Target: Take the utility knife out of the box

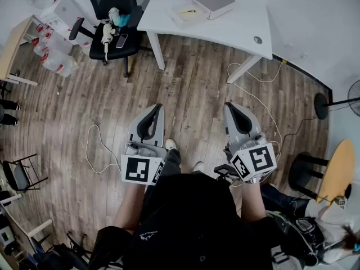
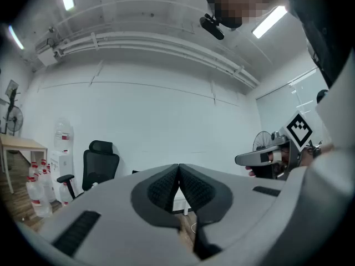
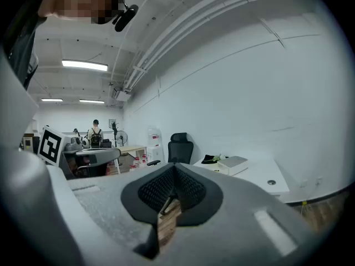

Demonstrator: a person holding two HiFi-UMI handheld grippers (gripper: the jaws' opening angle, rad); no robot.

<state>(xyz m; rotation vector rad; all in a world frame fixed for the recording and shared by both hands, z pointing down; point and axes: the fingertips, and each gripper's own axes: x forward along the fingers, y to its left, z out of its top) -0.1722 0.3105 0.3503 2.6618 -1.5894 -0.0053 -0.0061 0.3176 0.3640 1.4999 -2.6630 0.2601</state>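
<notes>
A flat grey-and-white box (image 1: 212,1) lies on the white table (image 1: 236,30) at the far side of the room; it also shows small in the right gripper view as the box (image 3: 233,162). No utility knife shows in any view. My left gripper (image 1: 156,108) and right gripper (image 1: 232,106) are held side by side over the wooden floor, well short of the table. In the left gripper view the left gripper (image 2: 178,167) has its jaws met, nothing between them. The right gripper (image 3: 173,167) is likewise shut and holds nothing.
A black office chair (image 1: 109,16) with small items on its seat stands left of the table. Water bottles (image 1: 53,55) sit at the far left. Cables (image 1: 253,94) trail across the floor. A fan (image 1: 354,97), a round wooden table (image 1: 337,170) and a seated person (image 1: 315,224) are at right.
</notes>
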